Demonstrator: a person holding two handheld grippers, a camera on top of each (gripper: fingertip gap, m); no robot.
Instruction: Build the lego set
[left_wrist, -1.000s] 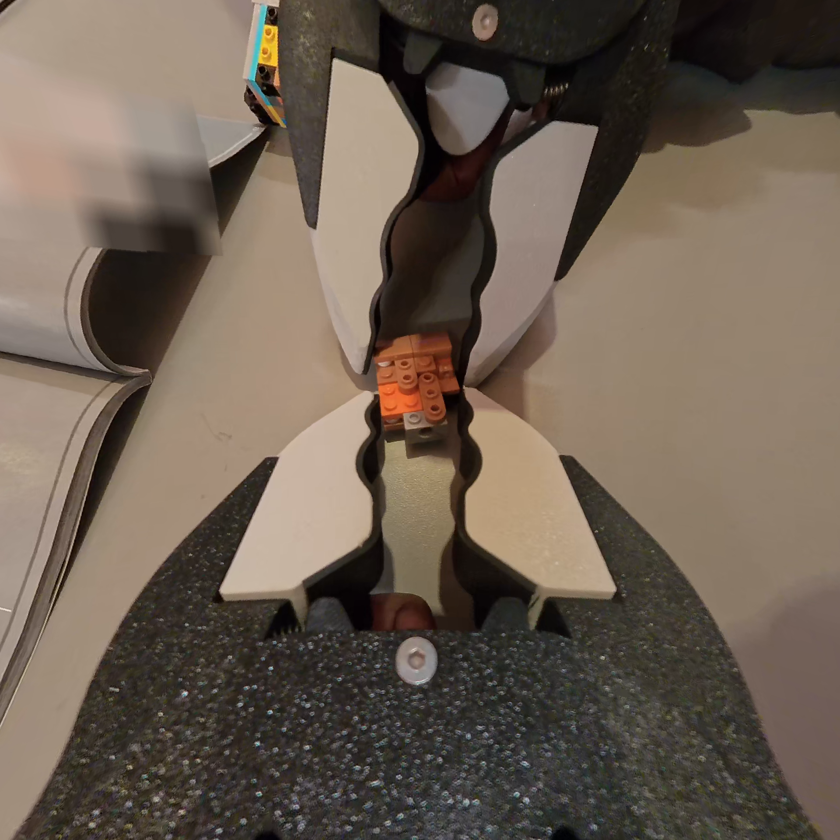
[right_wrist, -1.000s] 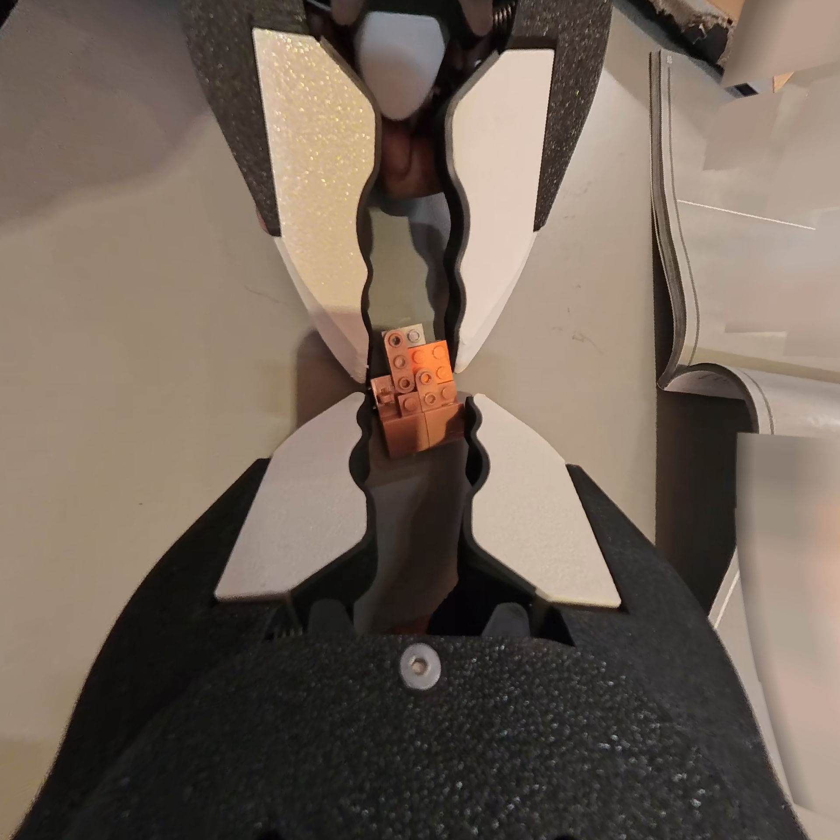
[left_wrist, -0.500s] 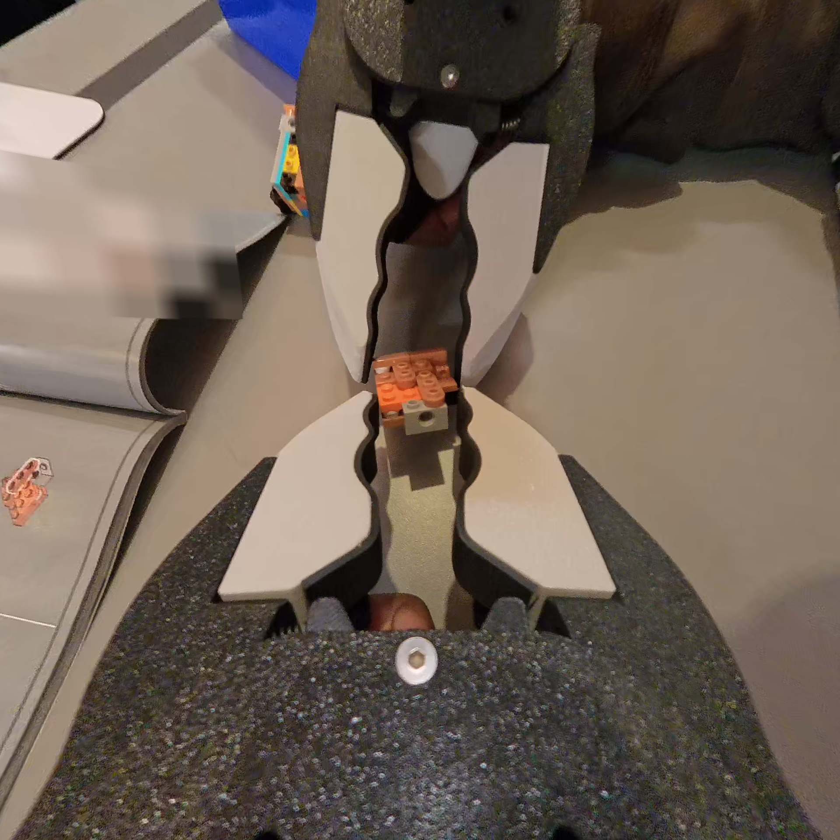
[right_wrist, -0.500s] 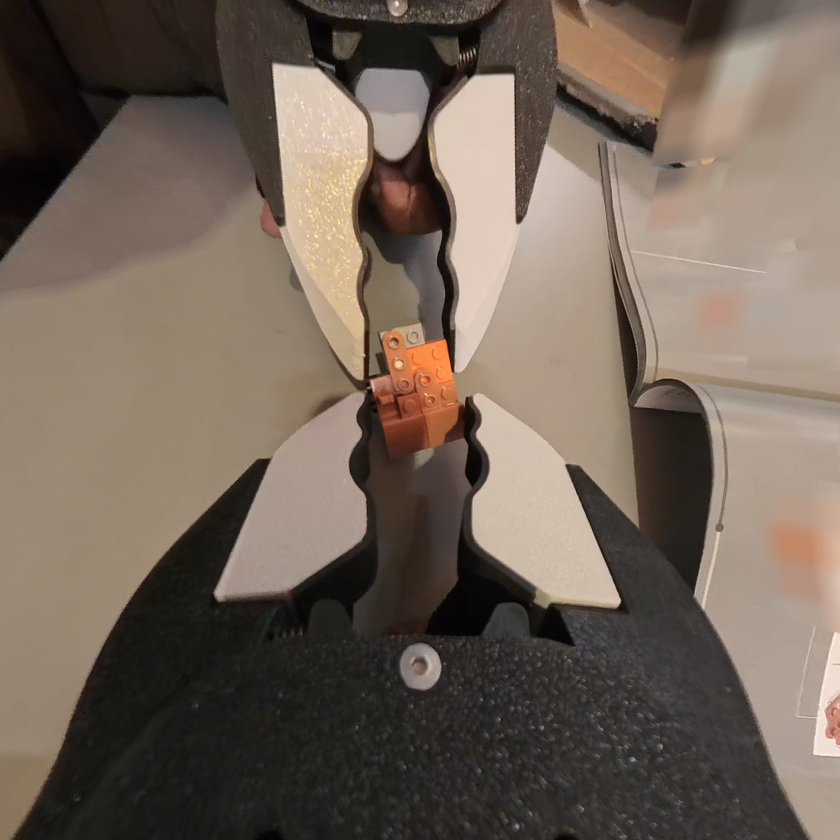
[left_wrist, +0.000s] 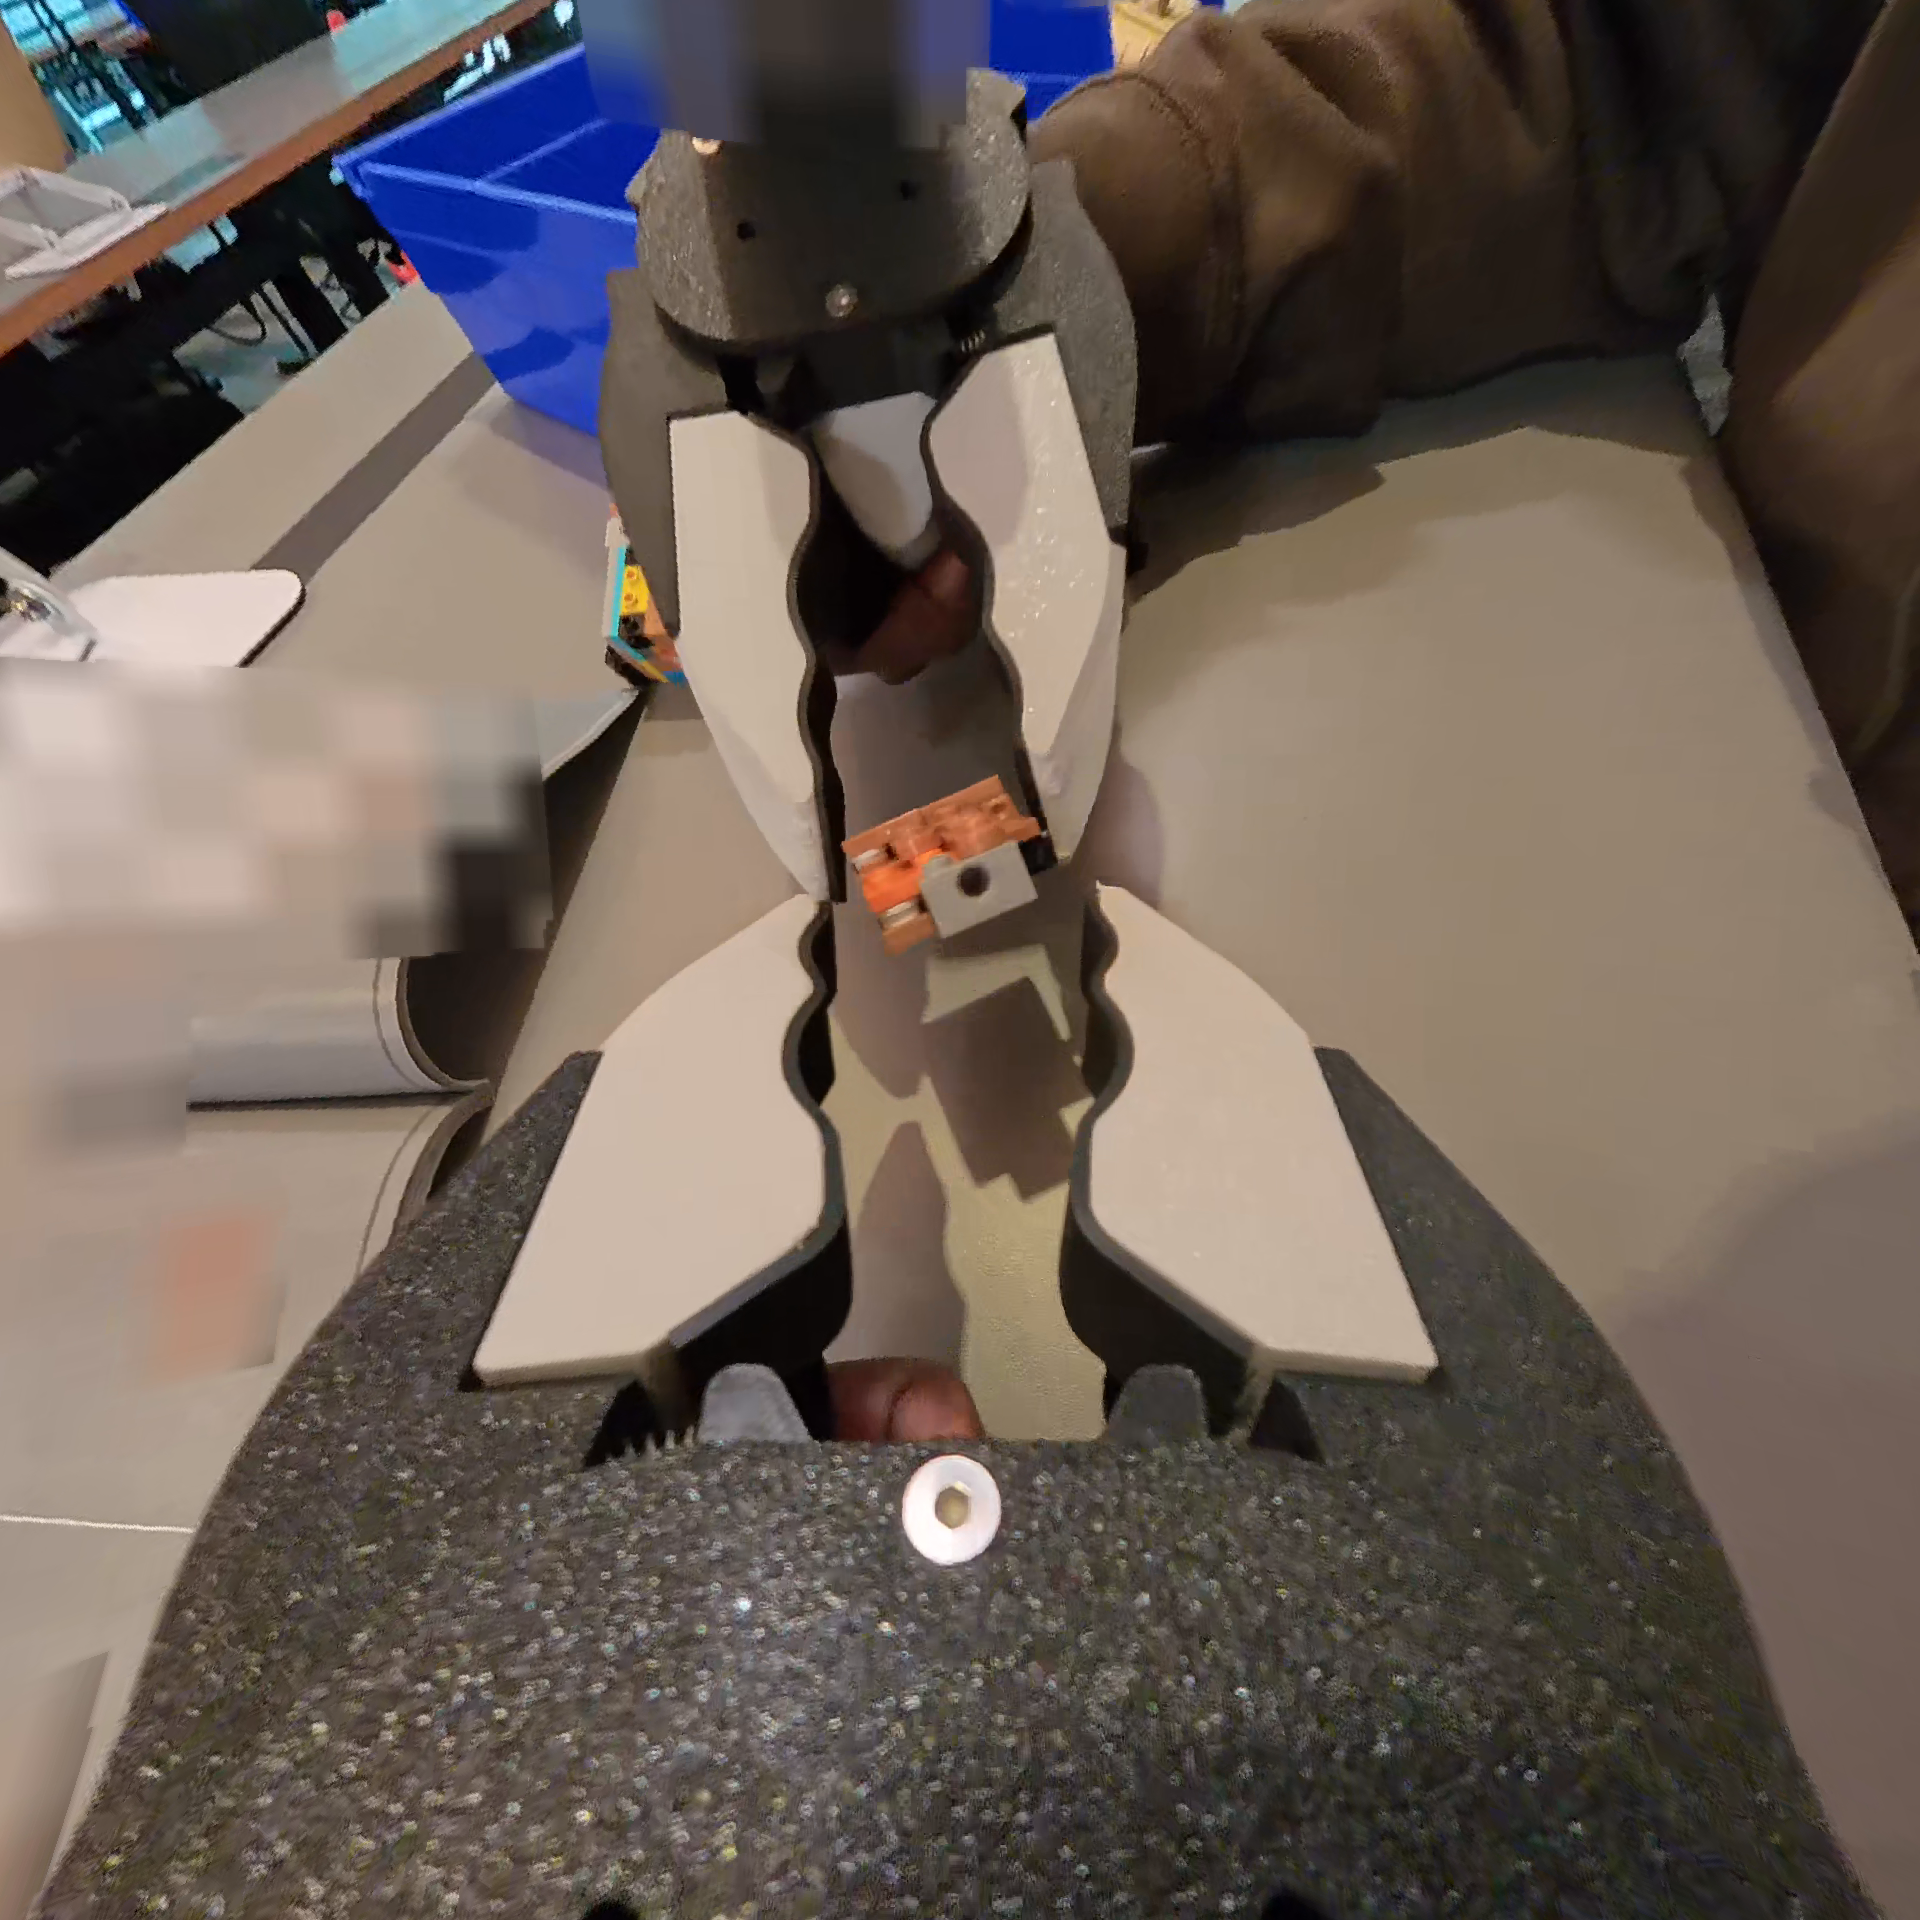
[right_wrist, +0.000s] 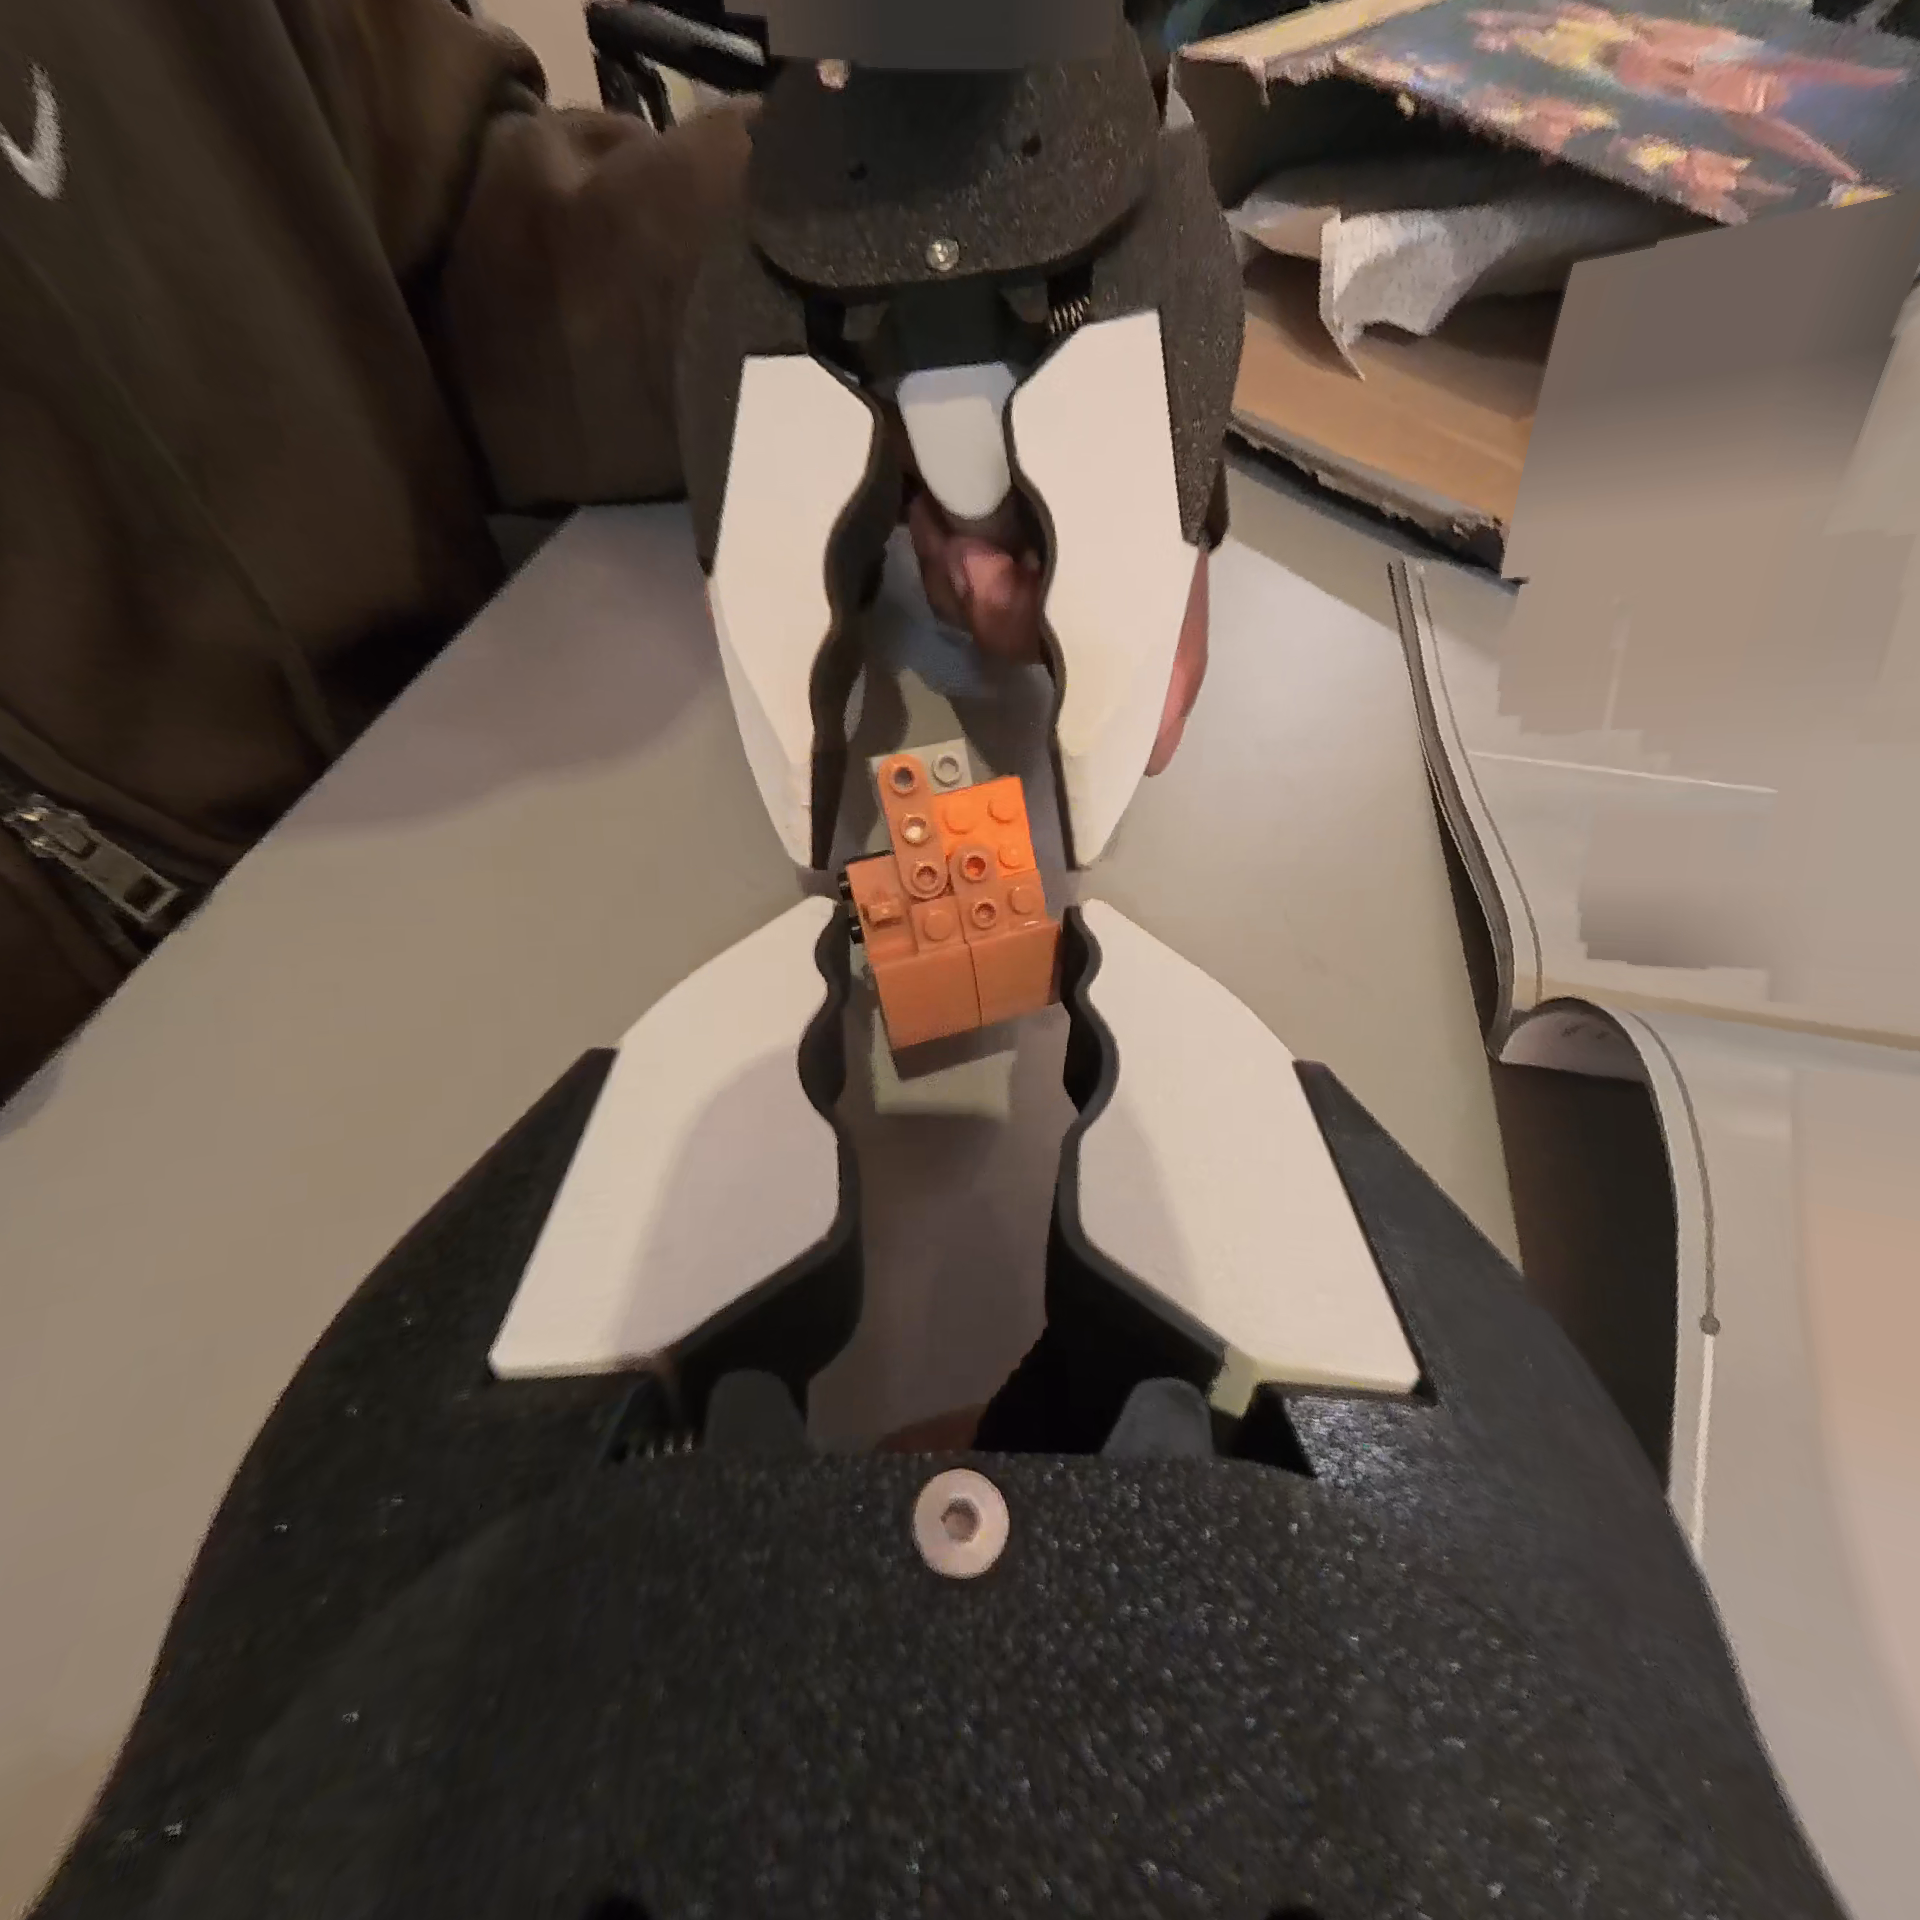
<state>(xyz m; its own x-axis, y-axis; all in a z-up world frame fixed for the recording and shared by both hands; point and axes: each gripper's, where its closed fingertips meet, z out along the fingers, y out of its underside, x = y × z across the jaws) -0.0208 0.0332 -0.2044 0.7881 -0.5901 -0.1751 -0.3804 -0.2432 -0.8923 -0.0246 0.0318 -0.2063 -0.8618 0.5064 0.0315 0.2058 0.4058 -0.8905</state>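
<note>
A small orange lego assembly (left_wrist: 914, 847) with a grey holed brick (left_wrist: 977, 883) on its near end hangs above the grey table (left_wrist: 1455, 831). My right gripper (right_wrist: 951, 914) is shut on the assembly's orange blocks (right_wrist: 966, 966). In the left wrist view the right gripper (left_wrist: 935, 857) comes in from the far side, its fingers on either side of the assembly. My left gripper (left_wrist: 961, 904) faces it tip to tip. Its jaws stand wider than the assembly, with gaps on both sides. The assembly is tilted and casts a shadow on the table.
An open instruction booklet (left_wrist: 312, 1039) lies left of the grippers, also in the right wrist view (right_wrist: 1558, 987). A small multicoloured lego build (left_wrist: 634, 613) sits behind it. A blue bin (left_wrist: 499, 229), a brown sleeve (left_wrist: 1351, 208) and a cardboard box (right_wrist: 1403, 416) ring the table. My two grippers' fingertips are within a few centimetres of each other.
Both grippers rose and tilted up from a top-down pose with the assembly between them. The left jaws widened off the assembly, which now tilts in the right gripper.
</note>
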